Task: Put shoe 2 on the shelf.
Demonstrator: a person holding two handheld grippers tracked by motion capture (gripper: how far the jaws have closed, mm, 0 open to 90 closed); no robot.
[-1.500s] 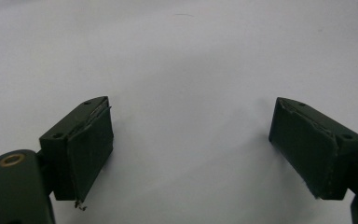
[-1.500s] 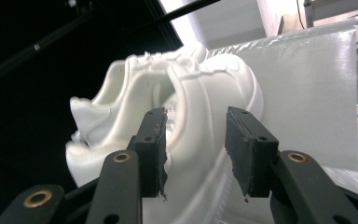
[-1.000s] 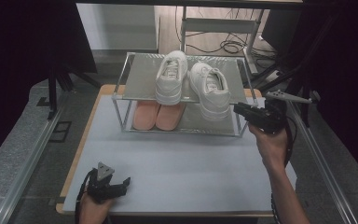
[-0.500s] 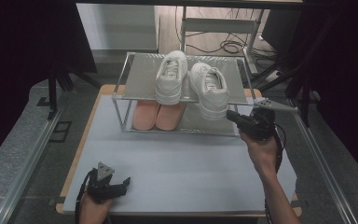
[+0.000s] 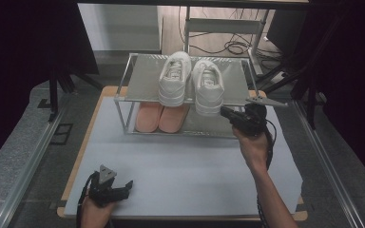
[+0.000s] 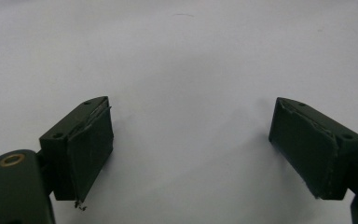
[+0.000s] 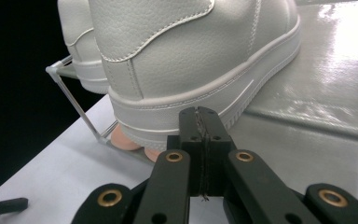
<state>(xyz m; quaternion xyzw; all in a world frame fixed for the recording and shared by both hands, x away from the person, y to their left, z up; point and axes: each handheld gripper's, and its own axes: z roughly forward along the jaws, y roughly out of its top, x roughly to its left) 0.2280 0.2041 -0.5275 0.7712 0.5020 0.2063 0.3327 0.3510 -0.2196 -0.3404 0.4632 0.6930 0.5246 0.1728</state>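
Two white sneakers stand side by side on the top shelf of a metal rack [image 5: 142, 80], the left one [image 5: 175, 78] and the right one [image 5: 209, 85]. My right gripper [image 5: 224, 112] is shut with nothing between its jaws, its tip just below the right sneaker's heel. In the right gripper view the closed tip [image 7: 199, 116] sits right at the sole of that sneaker [image 7: 191, 51]; whether it touches I cannot tell. My left gripper [image 5: 126, 185] rests near the table's front left edge, its jaws wide open [image 6: 191, 140] over bare white tabletop.
A pair of pink shoes [image 5: 164, 118] lies on the rack's lower level, under the sneakers. The rack stands at the far side of the white tabletop [image 5: 185, 166]. Cables lie on the floor beyond. Dark rails run along both sides of the table.
My right hand has moved left and slightly down, bringing its gripper from beside the rack's right end to the right sneaker's heel. The left hand has stayed put.
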